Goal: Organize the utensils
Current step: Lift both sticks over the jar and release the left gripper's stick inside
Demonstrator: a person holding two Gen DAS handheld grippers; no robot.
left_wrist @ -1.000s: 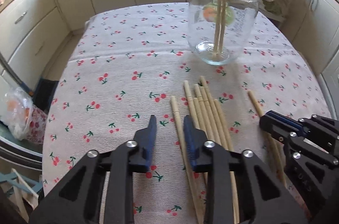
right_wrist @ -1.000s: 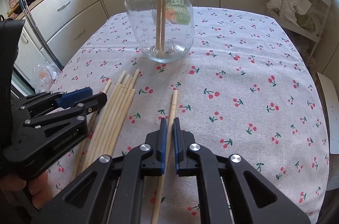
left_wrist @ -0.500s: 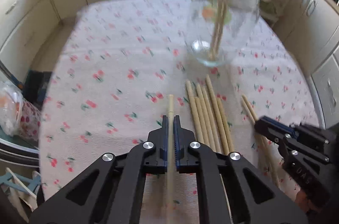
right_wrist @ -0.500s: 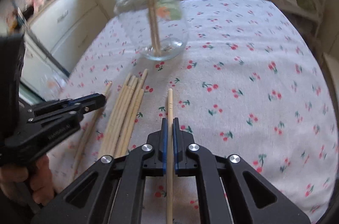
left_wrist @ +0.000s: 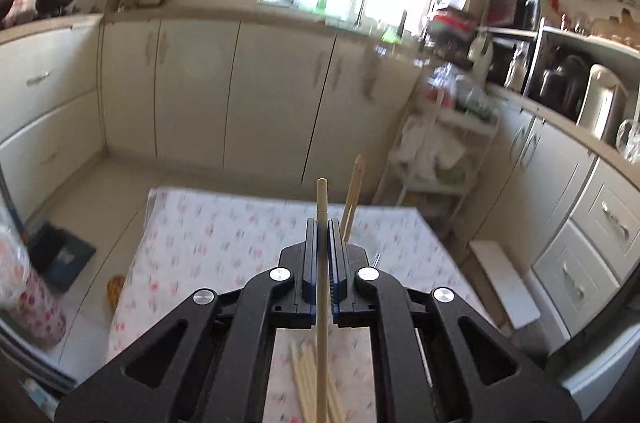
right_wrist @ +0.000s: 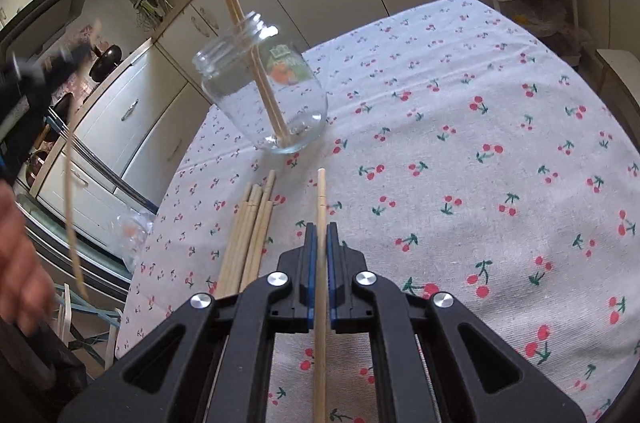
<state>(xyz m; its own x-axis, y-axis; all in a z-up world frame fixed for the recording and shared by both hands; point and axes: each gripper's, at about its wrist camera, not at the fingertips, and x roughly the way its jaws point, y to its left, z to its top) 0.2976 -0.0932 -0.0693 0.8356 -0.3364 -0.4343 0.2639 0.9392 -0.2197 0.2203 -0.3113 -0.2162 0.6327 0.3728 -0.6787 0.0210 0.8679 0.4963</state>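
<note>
My left gripper (left_wrist: 322, 223) is shut on a wooden chopstick (left_wrist: 322, 195) and is held high over the cherry-print tablecloth (left_wrist: 224, 235). In the right wrist view that left gripper (right_wrist: 40, 67) is a blur at the upper left, its chopstick (right_wrist: 70, 183) hanging down. My right gripper (right_wrist: 320, 227) is shut on another chopstick (right_wrist: 321, 191), low over the cloth. Ahead and to its left stands a clear glass jar (right_wrist: 260, 91) with two chopsticks (right_wrist: 240, 19) in it. Several loose chopsticks (right_wrist: 248, 231) lie bundled on the cloth left of my right gripper.
A person's hand (right_wrist: 20, 263) shows at the left edge. Cream kitchen cabinets (left_wrist: 192, 91) ring the table. A white trolley with bags (left_wrist: 440, 151) stands beyond the table's far right corner. The right half of the tablecloth (right_wrist: 500, 143) bears only its print.
The left gripper shut on a chopstick, then rose steeply with it and tipped up toward the cabinets. The right gripper kept its chopstick and rolled, so the jar now leans left in its view.
</note>
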